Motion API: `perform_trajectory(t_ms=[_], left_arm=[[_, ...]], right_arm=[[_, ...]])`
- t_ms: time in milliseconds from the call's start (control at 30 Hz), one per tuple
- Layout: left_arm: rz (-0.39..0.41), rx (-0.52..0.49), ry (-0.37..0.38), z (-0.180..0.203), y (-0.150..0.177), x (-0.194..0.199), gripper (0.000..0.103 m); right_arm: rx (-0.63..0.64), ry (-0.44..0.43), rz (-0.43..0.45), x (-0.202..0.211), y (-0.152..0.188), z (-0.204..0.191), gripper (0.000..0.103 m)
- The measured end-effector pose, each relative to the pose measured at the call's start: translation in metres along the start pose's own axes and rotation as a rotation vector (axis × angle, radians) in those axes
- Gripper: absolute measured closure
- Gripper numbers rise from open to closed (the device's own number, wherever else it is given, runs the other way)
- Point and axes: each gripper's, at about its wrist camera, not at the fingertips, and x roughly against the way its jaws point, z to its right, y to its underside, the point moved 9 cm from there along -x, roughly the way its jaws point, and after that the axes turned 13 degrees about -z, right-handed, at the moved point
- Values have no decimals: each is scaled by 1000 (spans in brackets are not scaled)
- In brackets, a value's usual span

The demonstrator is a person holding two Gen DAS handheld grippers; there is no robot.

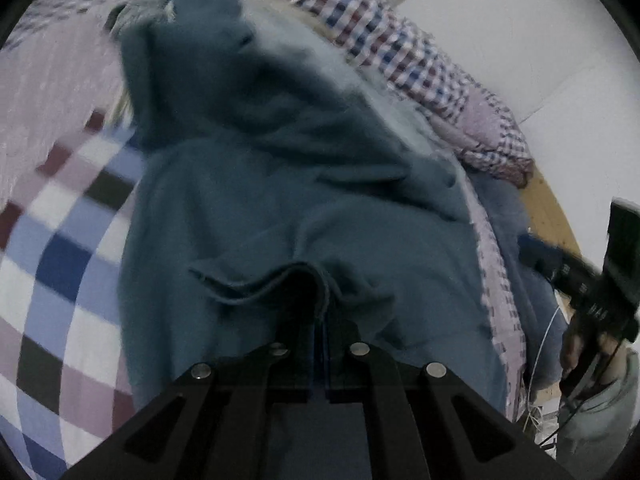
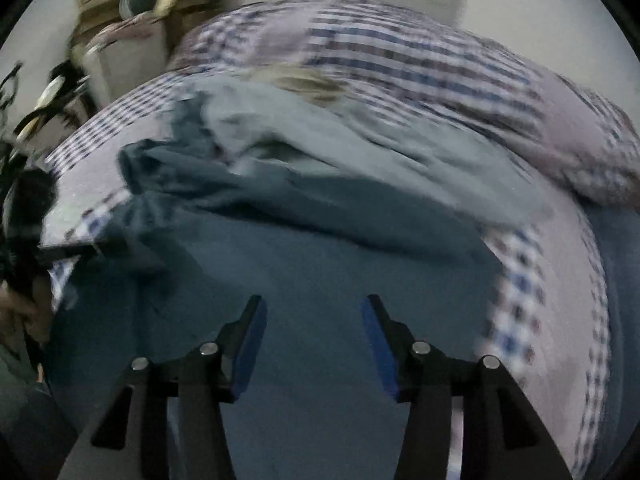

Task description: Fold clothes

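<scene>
Teal garment [image 1: 280, 200] spread mid-frame over my checked bedcover [image 1: 60, 248], my left gripper [image 1: 322, 320] clenched on its raised hem, my right gripper [image 2: 312, 320] released above the cloth, cardboard boxes [image 2: 120, 12] upper left, contents unclear through blur.

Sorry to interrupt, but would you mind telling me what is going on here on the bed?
A person is folding a dark teal garment spread on a checked bedspread. The left tongs are shut on a raised fold at the garment's near edge. The right tongs are open above the cloth and hold nothing. The garment is rumpled and not yet folded.
</scene>
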Motion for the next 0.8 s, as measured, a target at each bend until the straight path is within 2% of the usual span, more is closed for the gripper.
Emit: perform_trajectory(t_ms=[67,233,400,433,533,600,700,800], left_arm=[[1,0,12,-2,2,5,102],[83,23,48,-17,0,38,102],[182,167,134,-52,-10,67,96],[227,203,148,-62,-15,78,94],[347,304,185,-89,-26,105,77],[406,358,204,-103,-26,118,49],[495,439,232,-125,-27,137,25],[542,520,267,-145,-25,147,21]], right_arm=[[39,-40,6,-10,-21,-26,50],[87,-102,11,-37,-56,-73,50],[62,-135,25,-55,-80,-89,49],[58,-140,30,-56,-86,-92,49],[68,-160,51,-53,-107,-112,49],[101,-173,70,-49,-120,-133,49],[168,-183,93,-50,-137,-170,49],[257,-179,107,-58,-151,-217,49]])
